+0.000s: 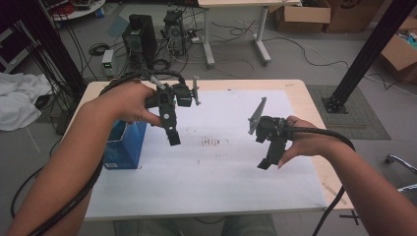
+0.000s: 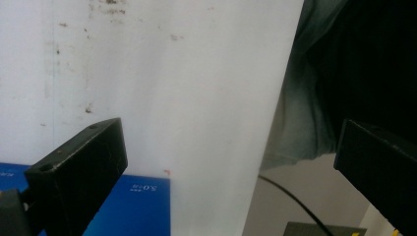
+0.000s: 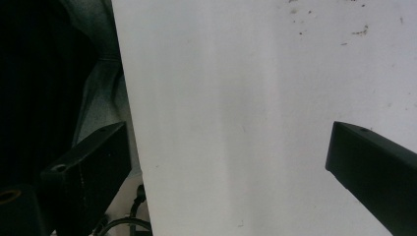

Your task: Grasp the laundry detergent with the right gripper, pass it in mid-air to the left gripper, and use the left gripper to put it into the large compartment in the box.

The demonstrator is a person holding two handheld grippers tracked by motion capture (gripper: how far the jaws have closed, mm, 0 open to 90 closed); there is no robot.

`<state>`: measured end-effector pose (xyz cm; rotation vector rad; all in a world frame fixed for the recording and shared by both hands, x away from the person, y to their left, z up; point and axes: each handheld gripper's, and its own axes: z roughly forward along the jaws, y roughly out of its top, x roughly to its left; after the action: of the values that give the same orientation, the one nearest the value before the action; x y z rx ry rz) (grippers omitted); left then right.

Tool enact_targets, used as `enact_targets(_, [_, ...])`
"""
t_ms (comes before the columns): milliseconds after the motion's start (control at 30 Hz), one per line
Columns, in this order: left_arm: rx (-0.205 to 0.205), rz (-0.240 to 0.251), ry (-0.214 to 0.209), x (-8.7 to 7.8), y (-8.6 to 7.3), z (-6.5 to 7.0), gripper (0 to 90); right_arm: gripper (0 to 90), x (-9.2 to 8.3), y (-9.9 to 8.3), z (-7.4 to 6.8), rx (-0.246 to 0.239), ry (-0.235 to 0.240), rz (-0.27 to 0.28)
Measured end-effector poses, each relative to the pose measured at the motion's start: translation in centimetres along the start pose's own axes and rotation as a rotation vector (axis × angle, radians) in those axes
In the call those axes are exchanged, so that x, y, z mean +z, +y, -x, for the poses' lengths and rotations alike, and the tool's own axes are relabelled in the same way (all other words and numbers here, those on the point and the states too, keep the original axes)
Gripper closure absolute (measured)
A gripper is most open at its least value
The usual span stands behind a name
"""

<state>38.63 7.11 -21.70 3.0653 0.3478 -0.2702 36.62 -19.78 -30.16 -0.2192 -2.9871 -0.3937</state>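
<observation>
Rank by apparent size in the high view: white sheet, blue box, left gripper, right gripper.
1. White sheet, by far the largest.
2. Blue box, partly hidden behind the left forearm.
3. Left gripper and right gripper: look alike, both held above the table, so unranked.

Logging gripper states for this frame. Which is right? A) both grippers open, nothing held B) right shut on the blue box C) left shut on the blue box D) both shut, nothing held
A: in each gripper view the jaws stand wide apart over the white sheet, so the left gripper and right gripper hold nothing; the blue box sits untouched at the table's left.
</observation>
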Motion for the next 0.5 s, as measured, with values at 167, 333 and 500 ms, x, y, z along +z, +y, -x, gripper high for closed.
enact_targets(167, [0.023, -0.002, 0.003, 0.22, -0.08, -0.08, 0.1, 3.5, -0.23, 0.38, 0.18, -0.003, -0.003, -0.007])
enact_targets(333, [0.041, 0.005, 0.023, 0.12, -0.09, -0.12, 0.1, 3.5, -0.27, 0.72, 0.37, -0.009, -0.002, -0.006])
enact_targets(500, [0.049, -0.005, 0.023, 0.0, 0.18, -0.21, 0.1, 3.5, -0.12, 0.81, 0.64, -0.01, 0.003, -0.011])
